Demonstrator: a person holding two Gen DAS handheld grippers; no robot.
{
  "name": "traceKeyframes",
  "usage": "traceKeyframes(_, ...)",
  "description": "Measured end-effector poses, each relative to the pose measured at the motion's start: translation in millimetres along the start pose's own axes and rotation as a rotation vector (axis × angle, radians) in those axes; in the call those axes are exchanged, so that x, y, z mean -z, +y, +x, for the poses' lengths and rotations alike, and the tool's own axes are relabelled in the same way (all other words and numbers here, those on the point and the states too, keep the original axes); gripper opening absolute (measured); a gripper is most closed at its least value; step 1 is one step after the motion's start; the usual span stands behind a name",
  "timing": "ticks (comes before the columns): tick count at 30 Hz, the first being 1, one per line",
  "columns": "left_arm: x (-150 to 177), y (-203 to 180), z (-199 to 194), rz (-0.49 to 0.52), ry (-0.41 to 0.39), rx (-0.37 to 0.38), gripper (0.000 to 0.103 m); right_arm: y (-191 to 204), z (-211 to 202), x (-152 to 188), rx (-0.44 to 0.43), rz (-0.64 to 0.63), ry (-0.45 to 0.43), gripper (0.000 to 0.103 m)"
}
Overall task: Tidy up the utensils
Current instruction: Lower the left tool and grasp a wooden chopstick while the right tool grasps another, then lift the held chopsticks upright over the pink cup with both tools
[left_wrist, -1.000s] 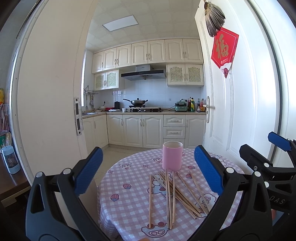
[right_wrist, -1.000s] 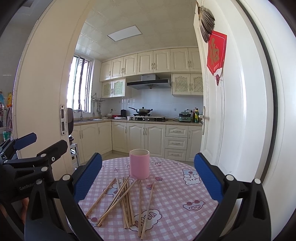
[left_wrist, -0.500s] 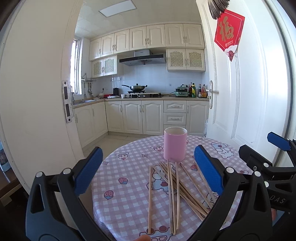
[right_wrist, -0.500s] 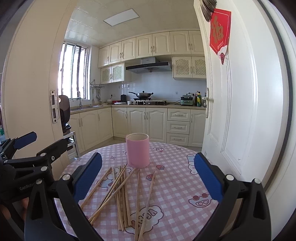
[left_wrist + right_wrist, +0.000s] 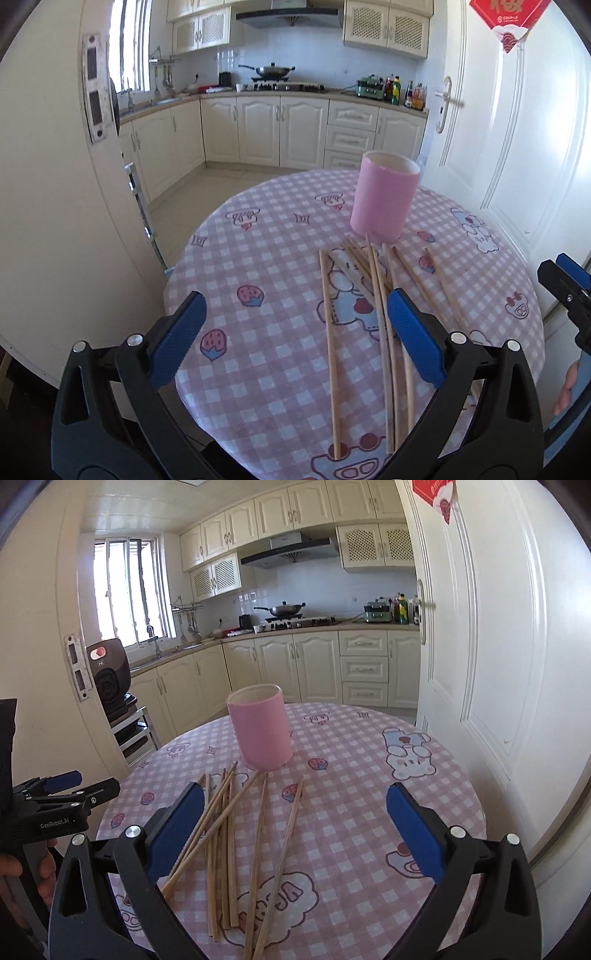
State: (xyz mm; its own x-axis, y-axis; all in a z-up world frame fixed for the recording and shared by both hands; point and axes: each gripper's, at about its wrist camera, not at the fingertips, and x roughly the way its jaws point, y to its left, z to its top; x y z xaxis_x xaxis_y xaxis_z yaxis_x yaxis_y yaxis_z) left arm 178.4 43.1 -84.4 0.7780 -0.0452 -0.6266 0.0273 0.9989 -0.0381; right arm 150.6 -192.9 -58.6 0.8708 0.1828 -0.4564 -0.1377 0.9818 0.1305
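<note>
Both hand-held grippers have tipped down and come closer to the table since a second ago, so the kitchen ceiling has dropped out of the left view and the tabletop now fills more of each picture. A round table (image 5: 258,258) covered in a pink and white checked cloth with cartoon prints stands in a doorway, with cream kitchen cabinets (image 5: 280,664) and a wok on the stove (image 5: 282,609) far behind it. A pink cup (image 5: 384,195) stands upright on the far side of the table. Just in front of it, a loose bunch of wooden chopsticks (image 5: 373,295) lies flat on the cloth, fanning toward the near edge; several cross one another, and their far tips lie at the base of the cup. The left gripper (image 5: 291,332) hovers over the near left part of the table with its blue-padded jaws spread wide and nothing between them; its right finger (image 5: 413,336) overlaps the chopsticks in view. The right gripper (image 5: 295,819) hangs over the near middle of the table, jaws also wide apart and empty, with the chopsticks showing in the gap between them. A white door (image 5: 480,627) stands open at the right.
</note>
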Motion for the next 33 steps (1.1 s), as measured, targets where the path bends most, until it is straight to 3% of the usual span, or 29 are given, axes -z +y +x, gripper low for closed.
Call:
traceKeyframes(2, -0.1, 2.6, 17.8, 0.007, 0.061, 0.003, 0.086, -5.7, 12.7, 2.0, -0.005, 0.016, 0.043, 0.079)
traceKeyframes(7, -4.9, -2.5, 60.3, 0.028, 0.186, 0.046, 0.079, -12.2, 43.9, 6.5, -0.043, 0.032, 0.156, 0.063)
traceKeyframes(13, -11.8, -6.2, 112.9, 0.027, 0.348, 0.059, 0.051, -17.4, 84.4, 1.8, -0.069, 0.029, 0.291, 0.051)
traceKeyframes(14, -12.6, -7.1, 119.3, 0.028, 0.363, 0.065, 0.046, -20.0, 93.2, 0.9, -0.085, 0.035, 0.321, 0.045)
traceKeyframes(19, -23.5, -9.0, 136.4, 0.053, 0.407, 0.047, 0.04, -22.1, 130.0, -5.7, -0.111, 0.004, 0.454, 0.032)
traceKeyframes(24, -35.2, -10.6, 146.4, 0.079, 0.461, 0.052, 0.038, -14.5, 161.6, -12.8, -0.098, -0.073, 0.597, 0.03)
traceKeyframes(27, -40.1, -9.9, 150.3, 0.082, 0.466, 0.056, 0.032, -6.7, 173.5, -18.9, -0.082, -0.15, 0.662, 0.028)
traceKeyframes(31, -47.2, -11.2, 155.9, 0.079, 0.461, 0.076, 0.012, 0.2, 187.8, -25.0, -0.044, -0.227, 0.721, 0.013)
traceKeyframes(33, -49.4, -10.0, 158.7, 0.055, 0.455, 0.099, 0.007, 0.5, 191.3, -27.0, -0.048, -0.234, 0.736, 0.009)
